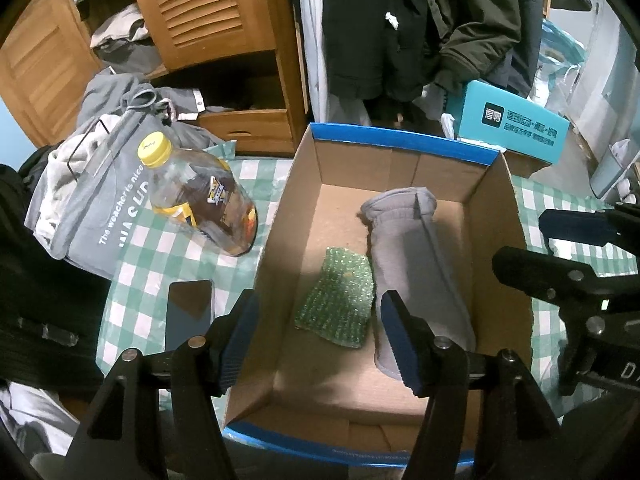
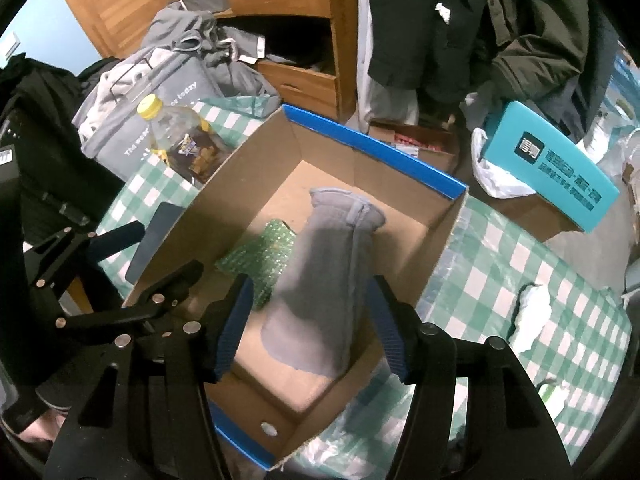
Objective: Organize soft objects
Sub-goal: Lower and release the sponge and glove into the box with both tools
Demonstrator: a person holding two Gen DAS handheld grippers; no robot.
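Phone unobstructed from left wrist

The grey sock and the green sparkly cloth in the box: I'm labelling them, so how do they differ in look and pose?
The grey sock is plain, matte and long, stretched along the cardboard box floor; the green sparkly cloth is glittery, textured, shorter and roughly square. The sock lies against the box's right wall, the cloth nearer the middle, at the sock's left edge. Both are soft, lie flat and are gripped by neither tool.

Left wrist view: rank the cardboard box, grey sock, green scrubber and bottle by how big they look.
1. cardboard box
2. grey sock and bottle, too alike to rank
3. green scrubber
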